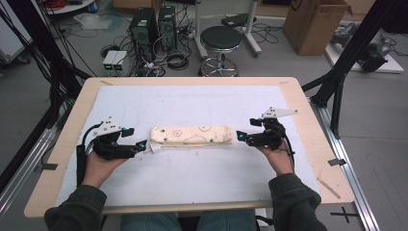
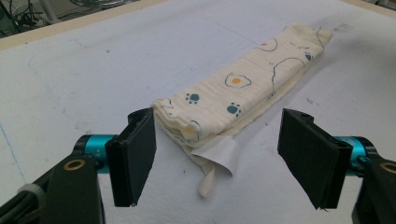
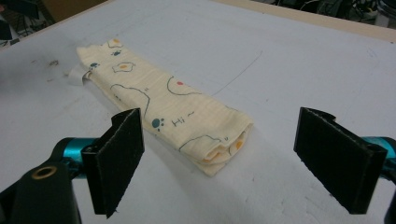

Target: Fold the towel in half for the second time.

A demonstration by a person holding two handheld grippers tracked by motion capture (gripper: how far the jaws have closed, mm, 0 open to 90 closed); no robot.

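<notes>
Lying lengthwise on the white-covered bench (image 1: 192,173), the folded cream cloth (image 1: 191,135) stretched between the two grippers. The left gripper (image 1: 141,145) stood with jaws spread wide at the cloth's left end, just short of its white tag (image 2: 219,154); the right gripper (image 1: 239,136), equally wide apart, faced the other end. Printed details blurred in the high view.
</notes>
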